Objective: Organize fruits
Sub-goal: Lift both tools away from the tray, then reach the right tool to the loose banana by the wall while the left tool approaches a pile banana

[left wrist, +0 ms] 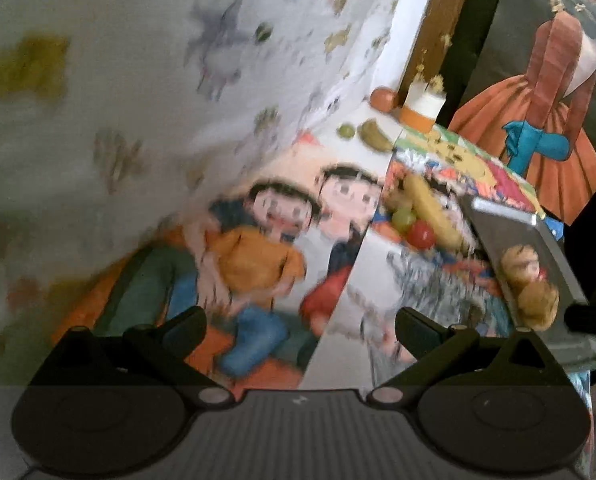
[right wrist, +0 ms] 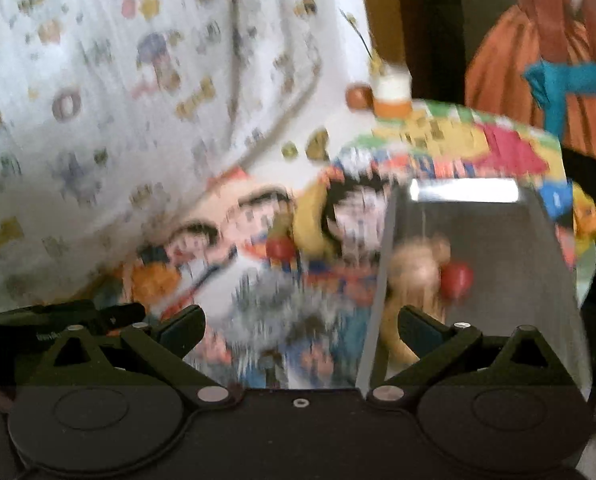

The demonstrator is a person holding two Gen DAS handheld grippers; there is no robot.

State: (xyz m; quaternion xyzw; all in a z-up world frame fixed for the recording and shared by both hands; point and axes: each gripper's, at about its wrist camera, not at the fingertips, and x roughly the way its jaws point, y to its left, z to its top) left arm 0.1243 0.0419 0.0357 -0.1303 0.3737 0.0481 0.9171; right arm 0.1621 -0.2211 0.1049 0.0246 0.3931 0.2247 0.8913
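Both views are blurred. On a bed sheet printed with cartoon figures lie a yellow banana [left wrist: 429, 208] [right wrist: 309, 220], a green fruit [left wrist: 403, 218] and a red fruit [left wrist: 421, 235] [right wrist: 280, 248], close together. A shiny metal tray [left wrist: 537, 224] [right wrist: 463, 190] sits to their right and holds tan lumpy items [left wrist: 529, 280] [right wrist: 417, 268] and a red fruit [right wrist: 455, 276]. Farther back lie a dark banana [left wrist: 373, 134], a small green fruit [left wrist: 346, 131] and an orange round fruit [left wrist: 382, 98]. My left gripper [left wrist: 301, 320] and right gripper [right wrist: 301, 320] are open and hold nothing, short of the fruits.
An orange-and-white cup [left wrist: 419, 106] [right wrist: 393, 94] stands at the back by a wooden post. A patterned white cloth [left wrist: 138, 100] rises on the left. A painting of an orange dress [left wrist: 537, 100] leans at the back right. A patchwork cloth [right wrist: 457, 140] lies behind the tray.
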